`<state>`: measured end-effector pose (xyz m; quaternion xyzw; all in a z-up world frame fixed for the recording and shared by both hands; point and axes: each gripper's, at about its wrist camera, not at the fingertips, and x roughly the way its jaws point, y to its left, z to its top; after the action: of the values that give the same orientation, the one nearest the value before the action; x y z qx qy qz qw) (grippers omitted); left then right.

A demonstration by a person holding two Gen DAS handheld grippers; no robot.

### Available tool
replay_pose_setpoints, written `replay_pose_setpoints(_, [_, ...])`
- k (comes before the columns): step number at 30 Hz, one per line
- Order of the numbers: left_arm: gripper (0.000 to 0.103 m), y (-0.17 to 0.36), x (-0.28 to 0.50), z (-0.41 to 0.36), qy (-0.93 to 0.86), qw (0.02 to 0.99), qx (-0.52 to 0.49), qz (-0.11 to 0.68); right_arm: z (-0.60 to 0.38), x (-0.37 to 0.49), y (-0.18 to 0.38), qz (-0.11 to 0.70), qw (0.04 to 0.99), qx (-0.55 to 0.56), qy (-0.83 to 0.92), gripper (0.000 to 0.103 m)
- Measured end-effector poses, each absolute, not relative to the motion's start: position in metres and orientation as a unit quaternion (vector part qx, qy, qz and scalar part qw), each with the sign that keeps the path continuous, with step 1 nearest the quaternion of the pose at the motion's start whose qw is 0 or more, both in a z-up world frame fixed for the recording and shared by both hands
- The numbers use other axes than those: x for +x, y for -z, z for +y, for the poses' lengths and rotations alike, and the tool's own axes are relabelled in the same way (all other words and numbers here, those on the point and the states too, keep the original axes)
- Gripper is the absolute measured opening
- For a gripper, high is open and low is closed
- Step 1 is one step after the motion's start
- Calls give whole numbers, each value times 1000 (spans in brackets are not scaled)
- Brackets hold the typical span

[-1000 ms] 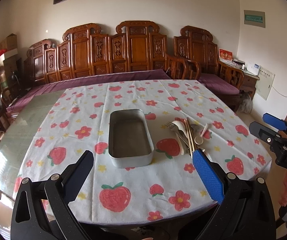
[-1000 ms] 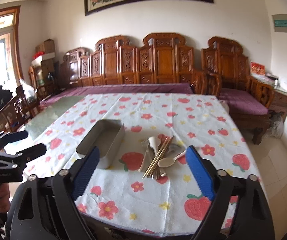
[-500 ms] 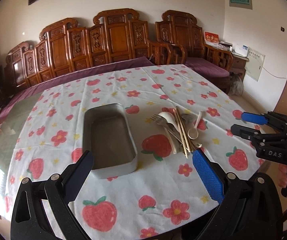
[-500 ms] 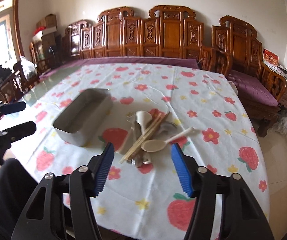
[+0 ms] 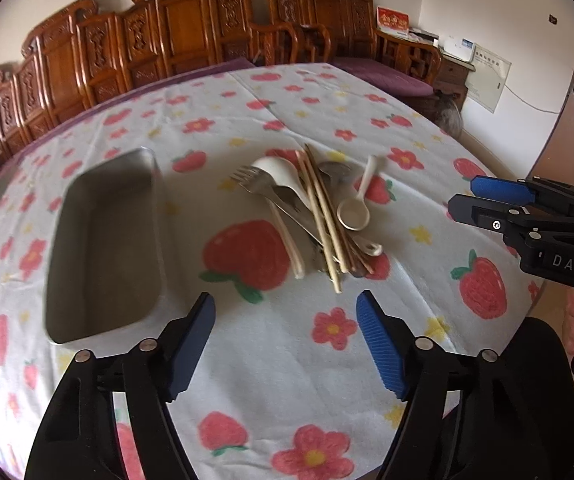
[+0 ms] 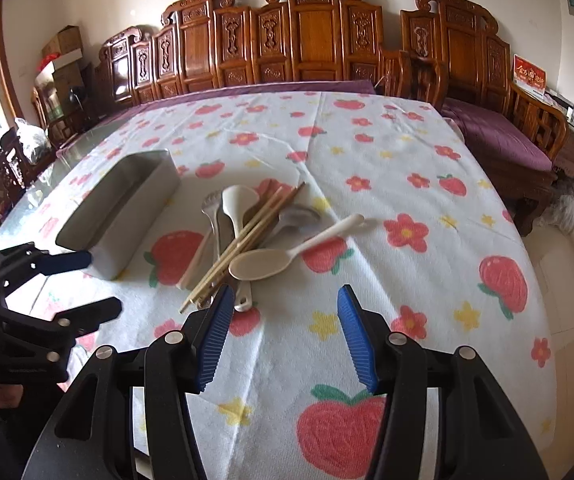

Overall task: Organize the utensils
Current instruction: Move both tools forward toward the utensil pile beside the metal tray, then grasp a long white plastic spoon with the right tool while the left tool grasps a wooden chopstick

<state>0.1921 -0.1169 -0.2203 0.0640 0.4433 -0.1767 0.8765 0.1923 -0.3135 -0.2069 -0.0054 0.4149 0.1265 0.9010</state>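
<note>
Nothing is sorted yet: the metal tray [image 5: 103,240] is seen empty, utensils [image 5: 311,208] piled just beside it (both grippers [image 5: 285,344] [image 6: 283,336] held apart, unladen).

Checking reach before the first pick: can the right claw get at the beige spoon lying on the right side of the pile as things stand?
Probably yes. The right claw is open and empty, just short of the spoon, whose bowl faces it. Nothing lies on top of the spoon, and only bare cloth is to its right; the chopsticks crowd its left.

Strawberry-print tablecloth [image 5: 271,364] bears metal tray [image 5: 103,248], utensil pile [image 5: 311,208].
</note>
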Motion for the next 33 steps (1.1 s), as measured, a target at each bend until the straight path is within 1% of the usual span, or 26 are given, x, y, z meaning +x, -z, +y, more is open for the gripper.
replay_pose_setpoints(3, [59, 233, 200, -126, 189, 867, 50, 459, -313, 194, 212, 421, 899, -9, -123, 56])
replay_pose_setpoints(5, [49, 241, 204, -131, 194, 861, 47, 467, -315, 195, 214, 424, 898, -8, -121, 56])
replay_pose_setpoints(6, [46, 246, 207, -134, 202, 856, 40, 474, -316, 196, 215, 425, 897, -7, -120, 56])
replay_pose_setpoints(8, [34, 253, 212, -138, 212, 847, 29, 487, -318, 196, 215, 426, 897, -4, -117, 56])
replay_pose_setpoints(11, [28, 261, 216, -144, 217, 842, 24, 494, -322, 197, 214, 426, 897, -1, -115, 57])
replay_pose_setpoints(16, [28, 264, 219, -153, 221, 839, 26, 497, -326, 199, 217, 431, 896, 4, -111, 57])
replay_pose_setpoints(18, [24, 264, 221, -154, 224, 839, 18, 496, -326, 200, 220, 435, 894, 4, -110, 56])
replay_pose_setpoints(20, [9, 263, 222, -154, 228, 838, 13, 495, -325, 200, 222, 437, 893, 1, -109, 57])
replay_pose_setpoints(22, [3, 264, 222, -153, 232, 836, 5, 497, -324, 201, 225, 440, 891, 1, -109, 57])
replay_pose_setpoints(28, [3, 260, 221, -140, 231, 842, -17, 487, -318, 201, 231, 447, 888, -4, -109, 56])
replay_pose_setpoints(33, [2, 248, 215, -133, 231, 857, -13, 461, -312, 203, 238, 457, 883, -10, -108, 56])
